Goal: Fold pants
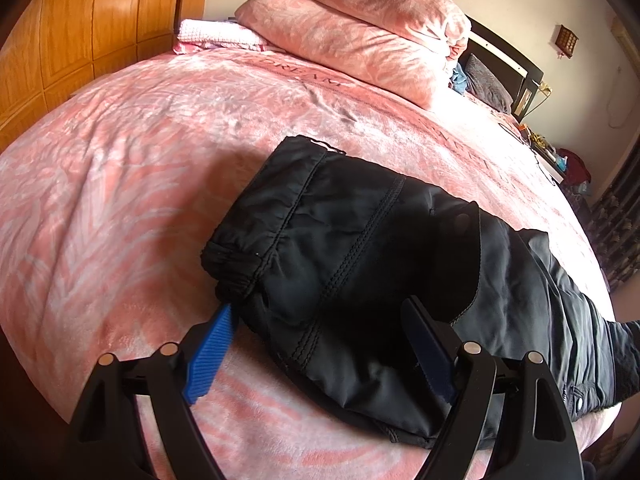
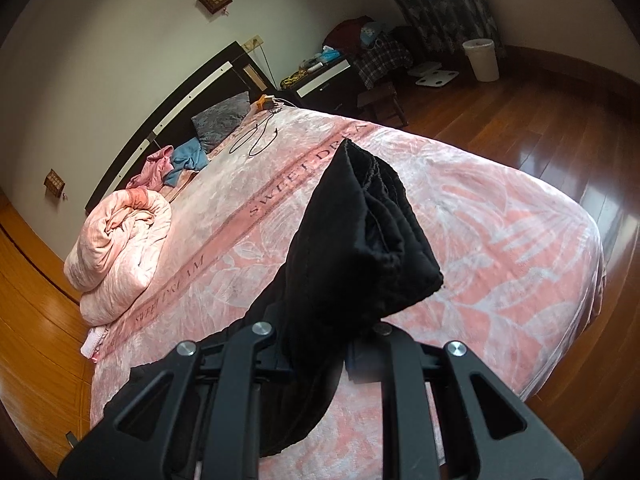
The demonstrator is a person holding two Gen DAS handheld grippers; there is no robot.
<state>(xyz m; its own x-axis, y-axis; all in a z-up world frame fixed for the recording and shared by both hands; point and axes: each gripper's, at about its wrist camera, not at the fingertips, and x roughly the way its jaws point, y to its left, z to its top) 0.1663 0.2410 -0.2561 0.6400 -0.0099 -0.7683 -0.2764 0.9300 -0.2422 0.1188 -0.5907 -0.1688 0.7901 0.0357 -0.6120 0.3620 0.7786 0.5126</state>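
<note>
Black pants [image 1: 360, 248] lie on the pink bedspread [image 1: 120, 200], with the waistband end toward the left of the left wrist view. My left gripper [image 1: 318, 310] is open and straddles that end. Its blue left pad [image 1: 212, 352] sits at the waistband corner, and the right pad [image 1: 424, 348] rests on top of the cloth. In the right wrist view the leg end of the pants [image 2: 360, 240] stands up off the bed. My right gripper [image 2: 320, 348] is shut on it, and the black cloth hides its fingertips.
A rolled pink quilt [image 2: 120, 248] lies at the head of the bed, with a grey pillow [image 2: 224, 120], loose clothes [image 2: 188, 160] and a black cable [image 2: 256, 140] nearby. A wooden wardrobe [image 1: 100, 20] stands on the far side. A nightstand [image 2: 324, 76], a white bin [image 2: 482, 60] and wooden floor [image 2: 540, 128] are beyond the bed.
</note>
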